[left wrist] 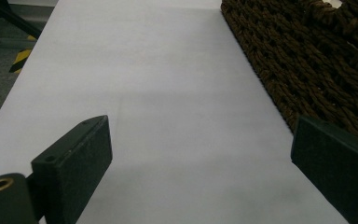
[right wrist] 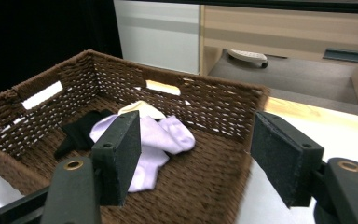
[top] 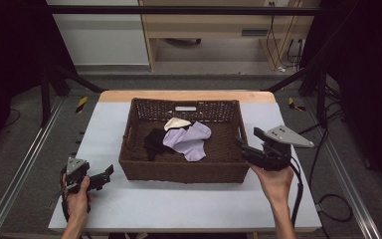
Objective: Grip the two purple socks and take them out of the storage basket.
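A brown wicker basket [top: 184, 173] stands mid-table. Inside it lie a lilac sock [top: 189, 139], a black sock [top: 154, 142] to its left and a cream sock [top: 176, 123] behind. My left gripper [top: 107, 173] rests low on the table, just left of the basket's front left corner, open and holding nothing; its view shows white table between the jaws and the basket wall [left wrist: 307, 60] at the right. My right gripper [top: 240, 143] hovers at the basket's right rim, open and empty. Its view looks across the basket [right wrist: 214, 100] at the lilac sock [right wrist: 163, 140], black sock [right wrist: 81, 130] and cream sock [right wrist: 142, 108].
The white table top [top: 179, 204] has free room in front of the basket and at both sides. Black frame struts [top: 74, 77] rise behind the table. A wooden cabinet [top: 219, 25] stands on the floor beyond. Cables [top: 335, 209] trail at the right.
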A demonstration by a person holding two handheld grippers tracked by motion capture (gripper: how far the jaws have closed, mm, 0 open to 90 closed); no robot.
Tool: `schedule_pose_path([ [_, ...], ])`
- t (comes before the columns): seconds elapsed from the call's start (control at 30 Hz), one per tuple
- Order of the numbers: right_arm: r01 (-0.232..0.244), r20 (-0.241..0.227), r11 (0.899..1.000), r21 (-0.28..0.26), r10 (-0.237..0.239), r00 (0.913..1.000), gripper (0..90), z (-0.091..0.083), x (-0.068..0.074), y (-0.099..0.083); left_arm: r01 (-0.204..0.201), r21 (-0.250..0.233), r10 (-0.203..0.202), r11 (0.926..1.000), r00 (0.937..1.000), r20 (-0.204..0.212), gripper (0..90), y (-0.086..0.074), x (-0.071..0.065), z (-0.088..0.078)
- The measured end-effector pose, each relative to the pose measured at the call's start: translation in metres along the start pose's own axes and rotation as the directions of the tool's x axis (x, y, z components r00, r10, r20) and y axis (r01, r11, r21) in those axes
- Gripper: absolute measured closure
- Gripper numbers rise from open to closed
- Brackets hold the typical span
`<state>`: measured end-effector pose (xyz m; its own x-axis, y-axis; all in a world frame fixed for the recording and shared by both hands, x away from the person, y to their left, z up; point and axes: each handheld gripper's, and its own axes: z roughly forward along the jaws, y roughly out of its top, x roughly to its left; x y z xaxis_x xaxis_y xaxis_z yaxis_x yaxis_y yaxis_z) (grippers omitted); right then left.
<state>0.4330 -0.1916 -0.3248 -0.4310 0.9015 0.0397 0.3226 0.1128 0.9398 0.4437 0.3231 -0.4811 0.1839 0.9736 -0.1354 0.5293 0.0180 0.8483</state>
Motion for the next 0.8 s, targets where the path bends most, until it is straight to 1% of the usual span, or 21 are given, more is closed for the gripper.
schedule_pose_path([
  [0.03,0.0,0.0,1.0,0.0,0.0,1.0,34.0,0.0,0.0,0.0,0.0,0.0,0.0,1.0,1.0,0.0,5.1,0.0,0.0,0.0],
  [0.1,0.005,-0.01,1.0,0.001,-0.005,0.9999,33.6,0.009,0.005,0.006,-0.001,0.0,0.001,1.0,1.0,0.0,5.1,0.0,0.0,0.0],
  [0.13,-0.007,-0.019,1.0,-0.006,0.007,0.9998,34.0,0.015,0.007,0.011,-0.002,0.0,0.002,1.0,1.0,-0.001,5.1,0.0,0.0,0.0],
  [0.2,-0.02,-0.035,1.0,-0.006,0.02,0.9992,35.9,0.02,0.008,0.014,-0.002,0.0,0.002,1.0,1.0,0.0,5.1,0.0,0.0,0.0],
  [0.23,-0.02,-0.035,1.0,-0.006,0.02,0.9992,35.9,0.02,0.008,0.014,-0.002,0.0,0.002,1.0,1.0,0.0,5.1,0.0,0.0,0.0],
  [0.27,-0.029,-0.043,1.0,-0.008,0.029,0.9987,35.8,0.027,0.008,0.018,0.0,0.002,0.0,1.0,1.0,0.0,5.2,0.0,0.0,0.0],
  [0.3,-0.029,-0.043,1.0,-0.008,0.029,0.9987,35.8,0.027,0.008,0.018,0.0,0.002,0.0,1.0,1.0,0.0,5.2,0.0,0.0,0.0],
  [0.37,-0.034,-0.049,0.999,-0.007,0.034,0.9982,37.2,0.033,0.008,0.021,0.0,0.002,0.0,1.0,1.0,0.0,5.2,0.0,0.0,0.0],
  [0.47,-0.038,-0.028,0.999,-0.019,0.037,0.9989,36.8,0.043,0.007,0.025,0.0,0.002,0.0,1.0,1.0,-0.001,5.2,0.0,0.0,0.0],
  [0.5,-0.038,-0.028,0.999,-0.019,0.037,0.9989,36.8,0.043,0.007,0.025,0.0,0.002,0.0,1.0,1.0,-0.001,5.2,0.0,0.0,0.0],
  [0.53,-0.042,-0.03,0.999,-0.008,0.042,0.9987,36.4,0.049,0.006,0.027,0.0,0.003,0.0,1.0,1.0,0.0,5.2,0.0,0.0,0.0],
  [0.63,-0.046,-0.024,0.999,0.002,0.046,0.9986,35.3,0.055,0.006,0.029,0.0,0.004,0.0,1.0,1.0,0.0,5.2,0.0,0.0,0.0],
  [0.67,-0.041,-0.023,0.999,0.003,0.042,0.9989,35.8,0.06,0.007,0.031,0.0,0.004,0.0,1.0,1.0,0.0,5.2,0.0,0.0,0.0],
  [0.7,-0.041,-0.023,0.999,0.003,0.042,0.9989,35.8,0.06,0.007,0.031,0.0,0.004,0.0,1.0,1.0,0.0,5.2,0.0,0.0,0.0],
  [0.73,-0.034,-0.031,0.999,0.0,0.034,0.9989,36.1,0.067,0.007,0.033,0.0,0.004,0.0,1.0,1.0,0.0,5.2,0.0,0.0,0.0],
  [0.77,-0.034,-0.031,0.999,0.0,0.034,0.9989,36.1,0.067,0.007,0.033,0.0,0.004,0.0,1.0,1.0,0.0,5.2,0.0,0.0,0.0],
  [0.8,-0.025,-0.031,1.0,0.006,0.025,0.9992,36.6,0.073,0.009,0.035,0.0,0.005,0.0,1.0,1.0,0.0,5.2,0.0,0.0,0.0],
])
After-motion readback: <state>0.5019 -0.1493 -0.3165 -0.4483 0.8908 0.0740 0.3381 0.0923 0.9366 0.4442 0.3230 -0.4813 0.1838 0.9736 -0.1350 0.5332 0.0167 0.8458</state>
